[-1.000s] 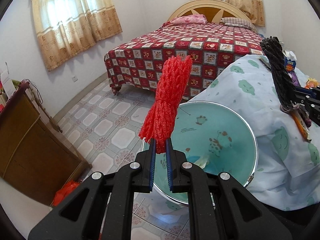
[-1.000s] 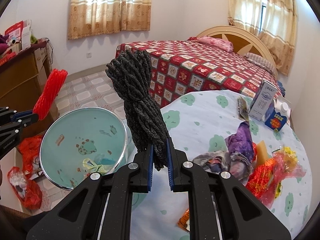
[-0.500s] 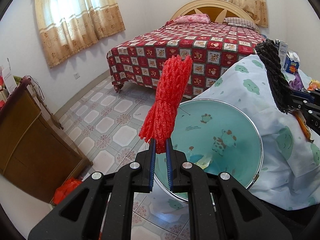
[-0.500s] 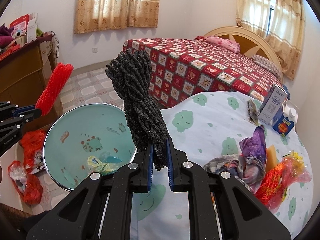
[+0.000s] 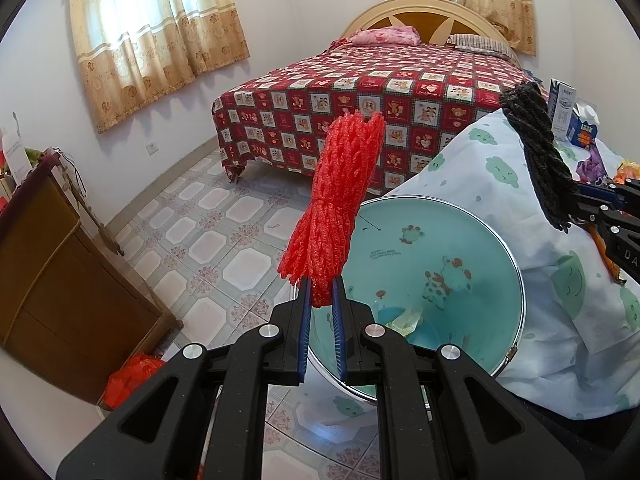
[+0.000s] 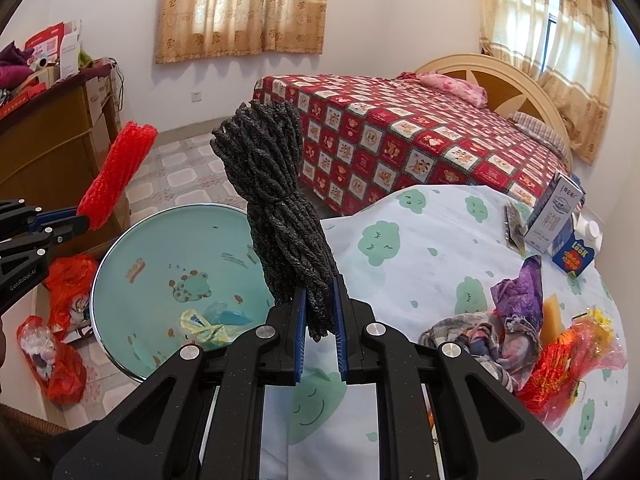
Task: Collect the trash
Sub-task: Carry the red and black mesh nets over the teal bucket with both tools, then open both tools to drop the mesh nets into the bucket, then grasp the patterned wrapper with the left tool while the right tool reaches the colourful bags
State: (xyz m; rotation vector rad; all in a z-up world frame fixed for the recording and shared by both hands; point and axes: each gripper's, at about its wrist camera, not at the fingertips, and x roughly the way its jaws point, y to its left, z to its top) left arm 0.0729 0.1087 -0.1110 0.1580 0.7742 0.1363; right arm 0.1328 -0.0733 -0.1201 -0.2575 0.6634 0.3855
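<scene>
Tiled bedroom floor spreads under us. Nearest, our left gripper (image 5: 321, 300) pinches one red cord bundle (image 5: 336, 200) by its lower end, nearly closed, above the near rim of one teal bin (image 5: 480, 240) with a few scraps at the bottom. Our right gripper (image 6: 321, 304) clamps one dark grey cord bundle (image 6: 280, 200) the same way, over the desk (image 6: 420, 248) edge beside the bin. Further along the desk we count one purple wrapper (image 6: 520, 284), one red-orange wrapper (image 6: 560, 364), two cartons (image 6: 554, 216). Beyond stands one bed (image 6: 400, 136), and two curtained windows (image 6: 244, 4).
</scene>
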